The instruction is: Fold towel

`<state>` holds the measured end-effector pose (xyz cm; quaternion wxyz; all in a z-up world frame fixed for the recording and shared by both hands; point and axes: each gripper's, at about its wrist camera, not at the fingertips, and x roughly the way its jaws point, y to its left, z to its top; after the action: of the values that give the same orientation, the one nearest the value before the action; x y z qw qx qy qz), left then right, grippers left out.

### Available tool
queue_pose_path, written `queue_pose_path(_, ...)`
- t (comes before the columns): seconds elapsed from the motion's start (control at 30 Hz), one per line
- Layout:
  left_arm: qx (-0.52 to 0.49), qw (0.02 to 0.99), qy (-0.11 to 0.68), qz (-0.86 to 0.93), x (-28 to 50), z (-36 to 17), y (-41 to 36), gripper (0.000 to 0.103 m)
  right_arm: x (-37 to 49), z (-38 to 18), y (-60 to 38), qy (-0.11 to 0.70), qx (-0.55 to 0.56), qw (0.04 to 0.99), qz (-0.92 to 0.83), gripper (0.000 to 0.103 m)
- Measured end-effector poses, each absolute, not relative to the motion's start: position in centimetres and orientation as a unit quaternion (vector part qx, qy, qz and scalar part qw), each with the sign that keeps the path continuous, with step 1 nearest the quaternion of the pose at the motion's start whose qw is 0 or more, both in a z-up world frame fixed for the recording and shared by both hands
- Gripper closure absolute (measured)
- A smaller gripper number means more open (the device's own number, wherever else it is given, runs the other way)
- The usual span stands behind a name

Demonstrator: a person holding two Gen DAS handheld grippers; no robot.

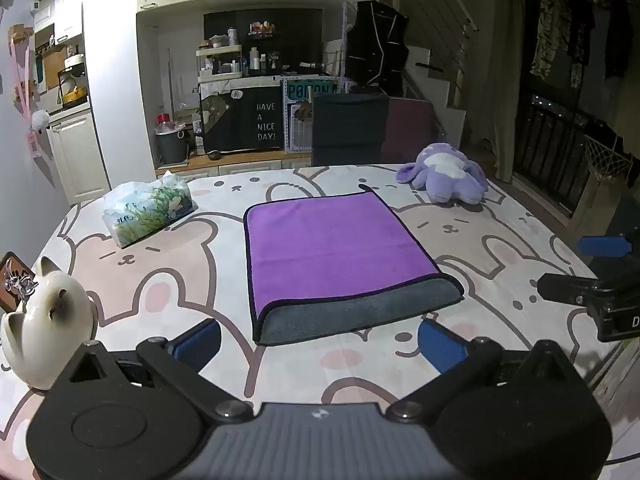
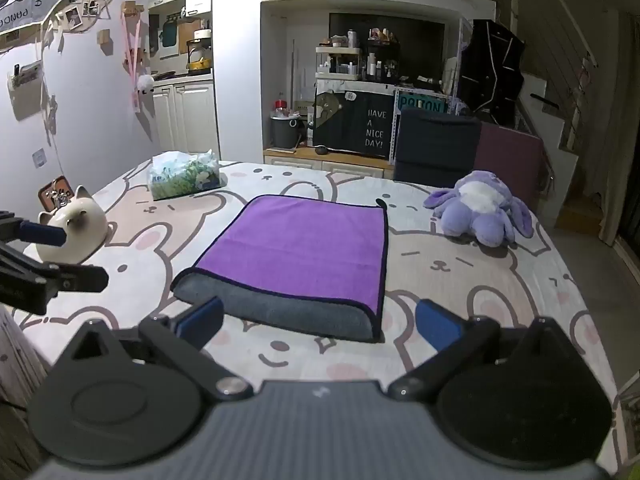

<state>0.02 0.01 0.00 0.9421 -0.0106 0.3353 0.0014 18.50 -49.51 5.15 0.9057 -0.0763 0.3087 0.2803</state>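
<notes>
A purple towel [image 1: 336, 244] with a dark hem lies folded on the table, its grey underside [image 1: 360, 316] showing along the near edge. It also shows in the right wrist view [image 2: 304, 248]. My left gripper [image 1: 320, 344] is open and empty, just short of the towel's near edge. My right gripper [image 2: 320, 324] is open and empty, also just short of the near edge. The right gripper shows at the right edge of the left wrist view [image 1: 592, 268], and the left gripper at the left edge of the right wrist view [image 2: 60, 252].
The table has a bunny-print cloth [image 1: 500, 248]. A tissue pack [image 1: 148, 208] lies at the far left, a white cat figurine [image 1: 48, 324] at the near left, a purple plush toy [image 1: 444, 174] at the far right. A dark chair [image 1: 350, 128] stands behind the table.
</notes>
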Motion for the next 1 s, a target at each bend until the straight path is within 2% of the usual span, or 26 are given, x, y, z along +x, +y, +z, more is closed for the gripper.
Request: queue_pose_path(1.0,-0.008,0.942,0.335,0.002,0.02,0.0,0.0,0.0,18.52,5.1,-49.45,0.312,-0.08,0.904,0.28,0.0)
